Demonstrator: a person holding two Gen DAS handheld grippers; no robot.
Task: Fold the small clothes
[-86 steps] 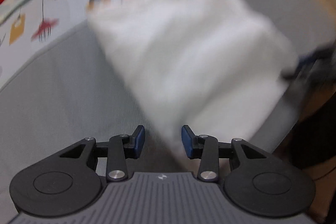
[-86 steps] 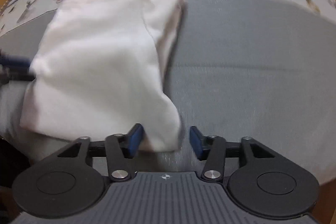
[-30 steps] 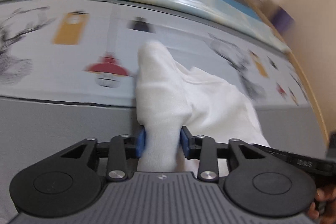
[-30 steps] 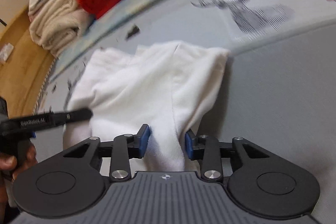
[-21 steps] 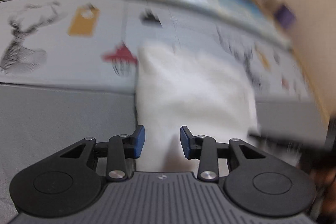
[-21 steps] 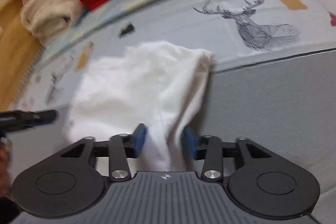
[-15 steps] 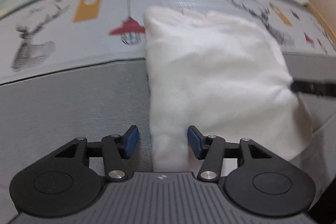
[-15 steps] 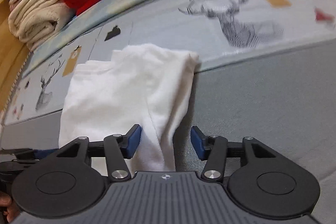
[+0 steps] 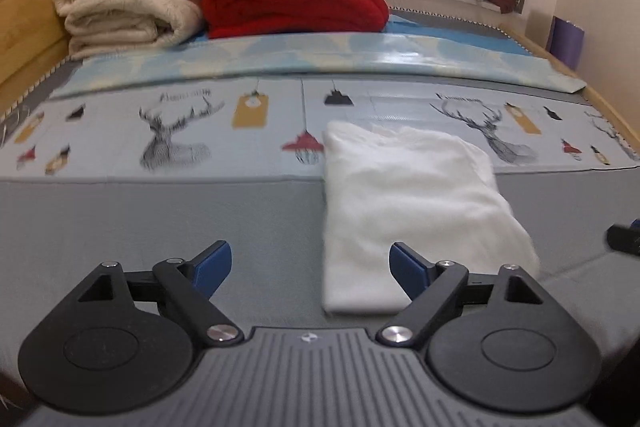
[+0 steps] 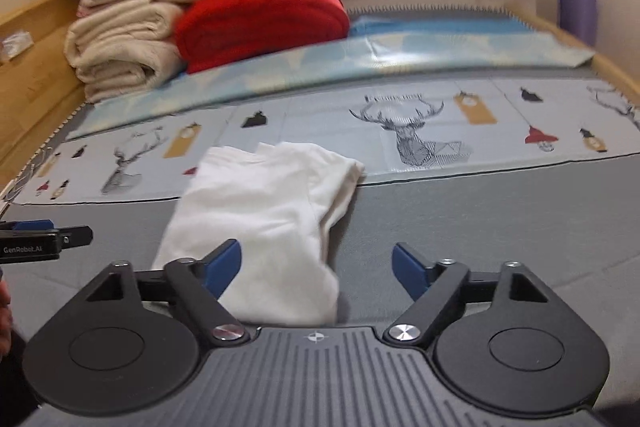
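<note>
The left wrist view shows the white garment (image 9: pixel 412 211) as a neat folded rectangle with a straight left edge, and the tip of the right gripper (image 9: pixel 624 239) poking in at the far right. The right wrist view instead shows the garment's (image 10: pixel 264 223) looser right side, where layered edges and a seam bunch up, plus the left gripper (image 10: pixel 44 237) entering from the left edge with part of a hand below it.

The garment lies flat on the bed (image 9: pixel 160 223), its far end on the deer-print sheet (image 9: pixel 180 135) and its near end on the grey cover. The left gripper's fingers (image 9: pixel 408 265) are spread wide, holding nothing; the garment's near edge sits just inside the right-hand finger. The right gripper's fingers (image 10: pixel 222 265) are equally wide and empty, the garment reaching the left-hand finger. Folded blankets (image 10: pixel 256 15) are stacked at the bed's far end.
</note>
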